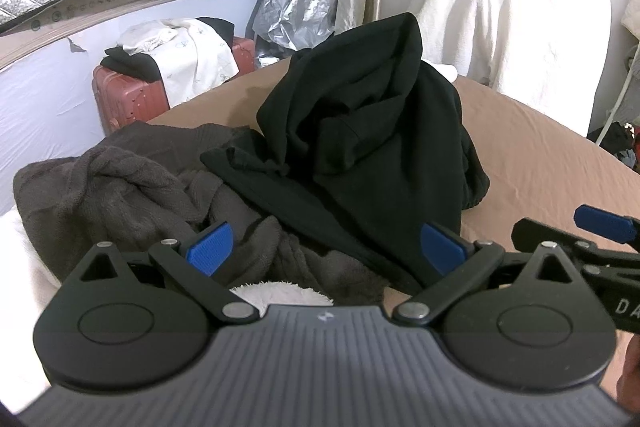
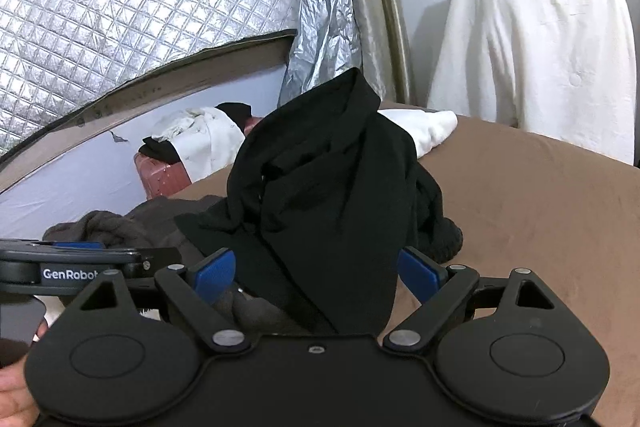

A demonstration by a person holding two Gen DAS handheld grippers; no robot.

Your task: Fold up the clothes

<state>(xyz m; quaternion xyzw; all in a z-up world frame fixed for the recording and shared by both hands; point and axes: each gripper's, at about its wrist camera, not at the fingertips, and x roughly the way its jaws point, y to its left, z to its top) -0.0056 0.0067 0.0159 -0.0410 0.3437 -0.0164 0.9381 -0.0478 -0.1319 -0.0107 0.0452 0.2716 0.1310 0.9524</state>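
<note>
Both grippers hung spread wide over a heap of clothes on the brown bed.

The left gripper (image 1: pixel 326 253) was released, its blue pads far apart above the gray knit sweater (image 1: pixel 120 187) at lower left of frame. The right gripper (image 2: pixel 316 273) gaped equally, gripping nothing, with the black garment (image 2: pixel 328 187) piled up at frame centre between its pads; contact could not be told. A pink suitcase (image 1: pixel 128 95) stood behind at left.

bare bedsheet (image 2: pixel 540 227) right, black garment (image 2: pixel 332 187) ahead
</note>
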